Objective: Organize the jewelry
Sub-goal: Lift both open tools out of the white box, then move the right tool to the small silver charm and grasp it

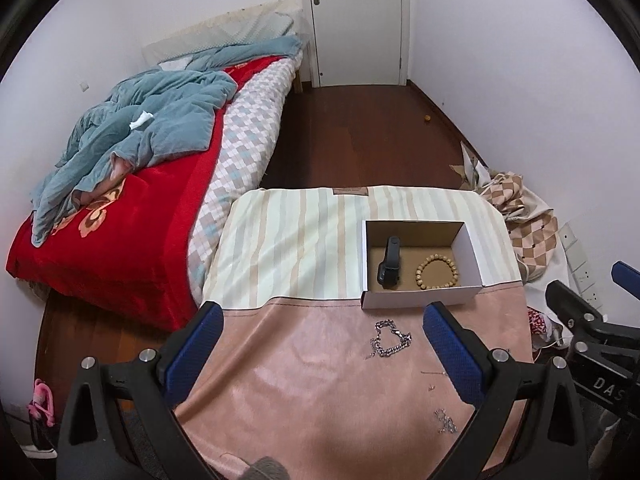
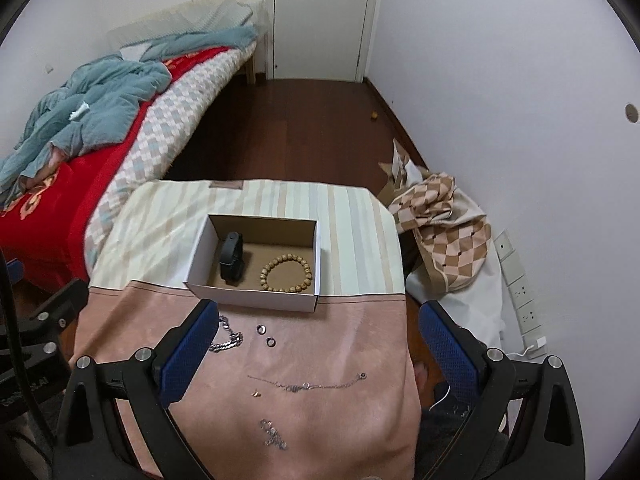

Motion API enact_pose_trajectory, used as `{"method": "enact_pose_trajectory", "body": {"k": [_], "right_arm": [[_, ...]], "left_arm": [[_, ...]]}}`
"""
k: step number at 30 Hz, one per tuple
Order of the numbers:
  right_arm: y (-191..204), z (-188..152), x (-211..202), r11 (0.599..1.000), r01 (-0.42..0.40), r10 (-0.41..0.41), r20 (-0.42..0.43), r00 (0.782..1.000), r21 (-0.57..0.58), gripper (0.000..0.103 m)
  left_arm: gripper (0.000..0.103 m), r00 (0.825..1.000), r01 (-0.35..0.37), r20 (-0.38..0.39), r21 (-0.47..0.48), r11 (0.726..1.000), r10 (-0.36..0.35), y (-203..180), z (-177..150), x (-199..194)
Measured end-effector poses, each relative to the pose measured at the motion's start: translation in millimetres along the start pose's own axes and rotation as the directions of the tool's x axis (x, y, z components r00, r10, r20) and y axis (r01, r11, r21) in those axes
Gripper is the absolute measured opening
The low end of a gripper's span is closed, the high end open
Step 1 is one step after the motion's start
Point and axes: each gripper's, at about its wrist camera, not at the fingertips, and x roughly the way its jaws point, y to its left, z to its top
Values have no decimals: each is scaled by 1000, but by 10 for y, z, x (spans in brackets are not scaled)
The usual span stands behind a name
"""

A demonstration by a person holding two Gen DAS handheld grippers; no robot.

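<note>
On the pink cloth just in front of the box (image 2: 256,264) we've still got most of the loose jewelry to deal with. The chunky silver chain (image 1: 388,338) is lying in a heap close to the box's near wall, two small rings (image 2: 267,335) sit beside it, a thin necklace (image 2: 308,385) is stretched out closer to us, and there's a little tangled silver piece (image 2: 274,434) nearest the edge, plus a tiny bit that might be an earring, too small to tell. Inside the box a black watch band (image 2: 232,262) and a wooden bead bracelet (image 2: 286,274) are already lying side by side, so we'd call this partway done.

Our guess is the step in hand is lining up on the silver chain, since the left tongs (image 1: 322,320) frame it pretty neatly. Next move would be dropping down and closing on a bunched part of it, low enough to catch links without snagging the cloth, then lifting it over the box wall.

Both tongs are spread wide and holding nothing. The left ones hang above the cloth with the chain between the pads, not touching it. The right tongs (image 2: 316,320) are just as wide open, hovering over the rings and thin necklace, no contact that we can see.

Further out, the counter (image 2: 360,216) has a striped cloth at the back, with a bed (image 1: 120,208) to the left and a door (image 1: 356,20) at the far end.
</note>
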Motion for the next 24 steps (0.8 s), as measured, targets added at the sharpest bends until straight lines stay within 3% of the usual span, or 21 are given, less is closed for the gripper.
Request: {"method": "enact_pose_trajectory", "body": {"k": [4,8,12,17,18,20,24], "right_arm": [[-28,-69,-207,1000,-15,15,27,1000,23,101],[-115,-196,-189,998,-32,32,2,999,51,101],[-265,-470,186,997,-26,33,-95,995,75,101],[-375,-974,839,988,-92,121,-249,961,127,100],[-337,-1119,960,987,-104,135,-280,950,123,98],[-249,-1359,1129,987,-125,153,-324,934,106,81],[-26,-1752,1380,984,-159,180,-383,906,86,60]], "left_arm": [[102,1000,-1,6,-4,1000,1,46,-67,-81],[102,1000,-26,-7,-18,1000,26,76,-183,-12],[102,996,-58,-67,-22,998,56,57,-418,301],[102,980,-87,-180,-2,996,86,17,-762,749],[102,976,-96,-194,1,995,94,23,-833,821],[102,969,-105,-224,5,994,104,28,-959,935],[102,951,-96,-295,17,995,96,35,-1216,1138]]}}
